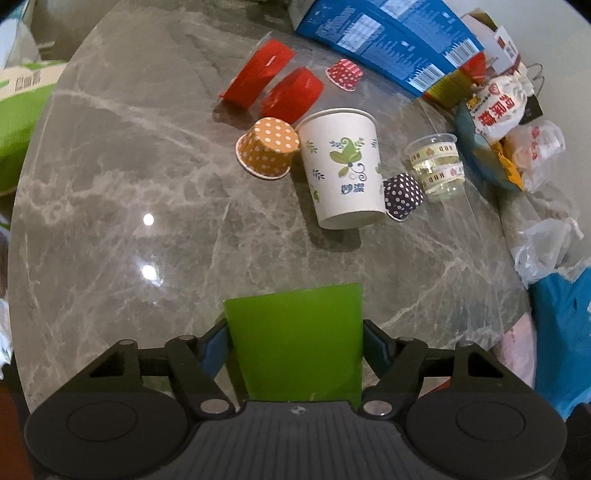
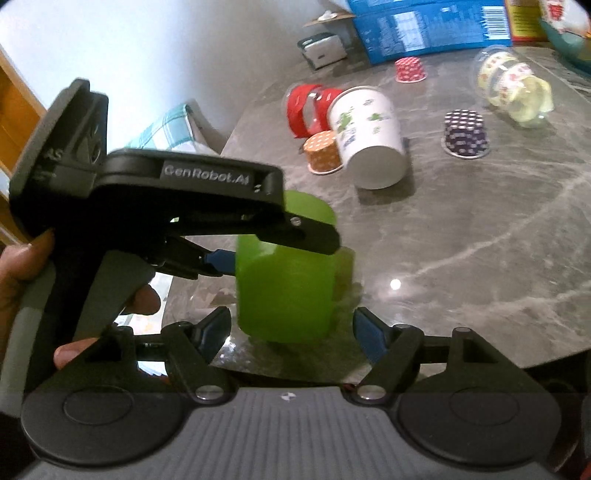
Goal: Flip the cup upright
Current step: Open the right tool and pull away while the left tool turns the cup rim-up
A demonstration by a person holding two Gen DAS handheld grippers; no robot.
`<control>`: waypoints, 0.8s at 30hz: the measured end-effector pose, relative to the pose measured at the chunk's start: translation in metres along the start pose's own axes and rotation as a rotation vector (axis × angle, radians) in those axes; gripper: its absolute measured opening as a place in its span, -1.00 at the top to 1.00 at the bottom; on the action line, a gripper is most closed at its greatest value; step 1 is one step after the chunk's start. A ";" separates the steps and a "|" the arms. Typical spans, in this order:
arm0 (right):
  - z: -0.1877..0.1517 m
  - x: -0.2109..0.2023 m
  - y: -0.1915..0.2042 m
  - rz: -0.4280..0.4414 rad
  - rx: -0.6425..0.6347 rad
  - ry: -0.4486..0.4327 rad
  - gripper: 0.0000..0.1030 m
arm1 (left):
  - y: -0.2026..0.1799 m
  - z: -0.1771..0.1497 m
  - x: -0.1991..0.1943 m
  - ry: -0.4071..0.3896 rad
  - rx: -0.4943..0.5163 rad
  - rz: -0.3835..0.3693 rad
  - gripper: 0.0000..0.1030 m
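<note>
A green cup [image 1: 295,347] fills the space between my left gripper's [image 1: 295,334] blue-padded fingers, which are shut on its sides. In the right wrist view the same green cup [image 2: 286,291] stands near the table's front edge with the left gripper [image 2: 255,254] clamped on it from the left. My right gripper [image 2: 291,325] is open, its fingers on either side of the cup's base and apart from it. I cannot tell which end of the cup is up.
On the grey marble table [image 1: 129,192] are a white paper cup [image 1: 341,170] upside down, orange [image 1: 269,149], navy [image 1: 402,195] and red [image 1: 344,74] dotted cups, two red cups [image 1: 273,81], and a clear cup [image 1: 439,166]. Blue boxes [image 1: 388,33] and bags [image 1: 546,243] line the far and right edges.
</note>
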State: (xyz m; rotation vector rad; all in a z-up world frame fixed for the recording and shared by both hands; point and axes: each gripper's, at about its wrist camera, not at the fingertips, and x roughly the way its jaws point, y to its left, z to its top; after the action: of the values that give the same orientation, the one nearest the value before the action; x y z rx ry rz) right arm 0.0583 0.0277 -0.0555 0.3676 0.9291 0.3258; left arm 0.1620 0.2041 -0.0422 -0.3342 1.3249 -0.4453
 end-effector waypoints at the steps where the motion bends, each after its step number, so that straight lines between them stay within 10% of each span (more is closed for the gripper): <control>1: -0.002 -0.003 -0.003 -0.004 0.005 -0.006 -0.44 | -0.001 -0.001 0.000 -0.005 0.012 -0.004 -0.46; 14: -0.011 -0.050 -0.035 0.058 0.104 -0.180 -0.59 | -0.009 -0.012 -0.043 -0.204 0.180 -0.073 -0.44; 16: -0.012 -0.058 -0.038 0.071 0.115 -0.262 -0.89 | -0.016 -0.014 -0.057 -0.270 0.233 -0.070 -0.45; 24: -0.008 -0.072 -0.017 -0.152 0.004 -0.519 -0.98 | -0.036 -0.036 -0.103 -0.580 0.496 -0.003 -0.45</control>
State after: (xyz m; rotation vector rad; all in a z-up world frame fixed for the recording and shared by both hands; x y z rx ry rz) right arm 0.0134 -0.0169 -0.0159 0.3604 0.4439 0.0793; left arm 0.1038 0.2240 0.0550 -0.0375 0.6204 -0.6067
